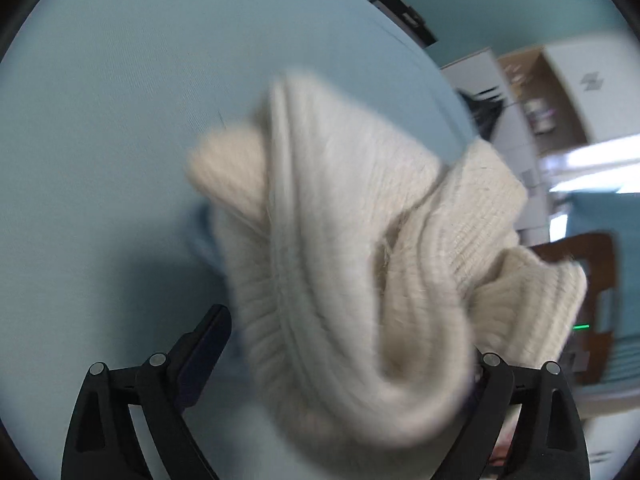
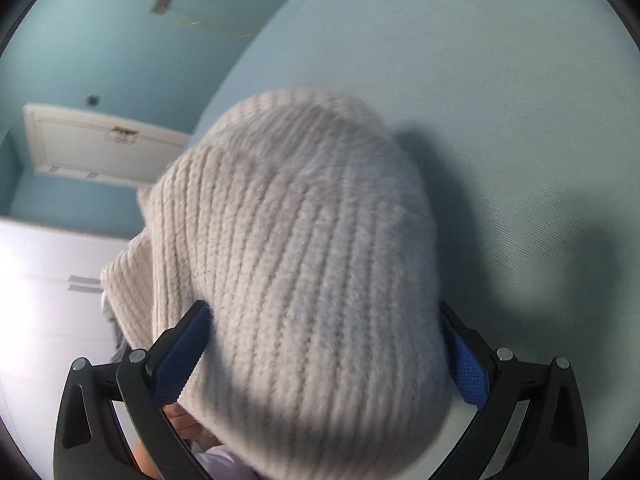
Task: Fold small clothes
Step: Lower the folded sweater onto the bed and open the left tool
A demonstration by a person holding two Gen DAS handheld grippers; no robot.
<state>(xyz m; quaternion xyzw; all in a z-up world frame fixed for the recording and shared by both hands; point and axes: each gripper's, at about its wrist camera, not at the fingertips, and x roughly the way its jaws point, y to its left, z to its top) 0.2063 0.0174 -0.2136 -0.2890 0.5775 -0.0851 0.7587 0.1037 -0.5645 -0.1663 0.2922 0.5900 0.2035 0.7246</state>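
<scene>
I am looking along the left gripper [image 1: 348,360]: its jaws are standing wide, and the cream knit hat [image 1: 340,248] is bunched between them, lifted off the blue table [image 1: 100,120]. The hat is clear of the left finger [image 1: 204,352], with table showing in the gap. The right finger is mostly hidden behind the knit, so I cannot tell whether it is touching. The hat is blurring as it hangs, folded over on itself, its ribbed cuff turning toward the right.

The right gripper [image 2: 324,352] is also spread wide, with the hat [image 2: 296,260] filling the space between its blue pads [image 2: 180,356]. The knit is lying against the left pad; whether the far pad is pressing I cannot tell. The hat's shadow is falling on the table [image 2: 500,120] just right of it. Left of the hat, beyond the table edge, a white door [image 2: 80,144] is showing in a blue wall.
</scene>
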